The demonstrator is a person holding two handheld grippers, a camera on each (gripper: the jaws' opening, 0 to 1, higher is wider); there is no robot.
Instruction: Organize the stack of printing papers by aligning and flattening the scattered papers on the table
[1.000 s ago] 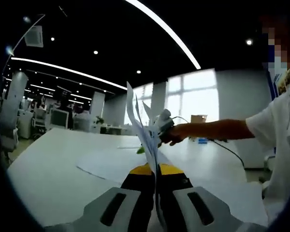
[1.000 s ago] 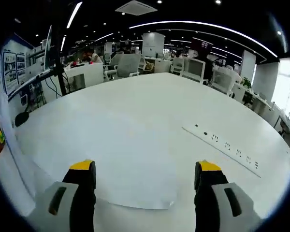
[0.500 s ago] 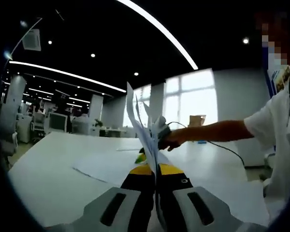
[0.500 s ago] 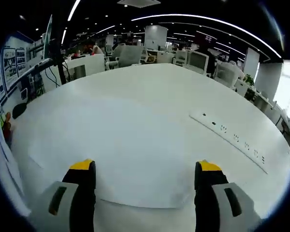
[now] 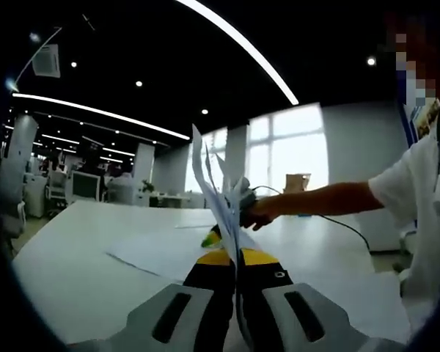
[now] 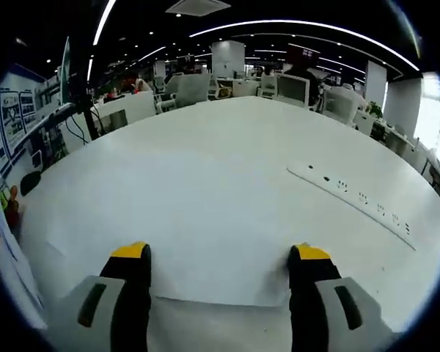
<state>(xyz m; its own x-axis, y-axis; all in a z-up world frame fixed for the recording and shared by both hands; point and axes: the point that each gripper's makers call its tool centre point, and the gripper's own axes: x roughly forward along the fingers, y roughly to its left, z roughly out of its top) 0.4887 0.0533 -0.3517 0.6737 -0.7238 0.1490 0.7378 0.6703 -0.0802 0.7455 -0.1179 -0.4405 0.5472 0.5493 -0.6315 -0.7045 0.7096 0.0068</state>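
A wide white bench [image 6: 227,169] is being seen in the right gripper view, with office desks, chairs and monitors [image 6: 292,86] ranged beyond its far edge. A long white power strip [image 6: 356,199] is lying flat on the bench to the right, well apart from the tongs. A single sheet of paper [image 6: 213,271] is lying flat on the bench, its near edge running between the two jaws of the right tongs [image 6: 218,264]. These jaws are being held wide apart, with nothing gripped between them; whether their yellow tips are touching the sheet cannot be told.

In the left gripper view, the left tongs [image 5: 236,265] are being kept closed on a thin bundle of papers [image 5: 216,192], which is being held upright on edge and is fanning out above the jaws. Beyond the bundle, another flat sheet [image 5: 165,253] is lying on the bench. The person's hand [image 5: 258,211] is being stretched out from the right on a bare forearm, gripping the handle of the other tongs just behind the upright papers. A white sleeve [image 5: 414,187] is being seen at the right edge.
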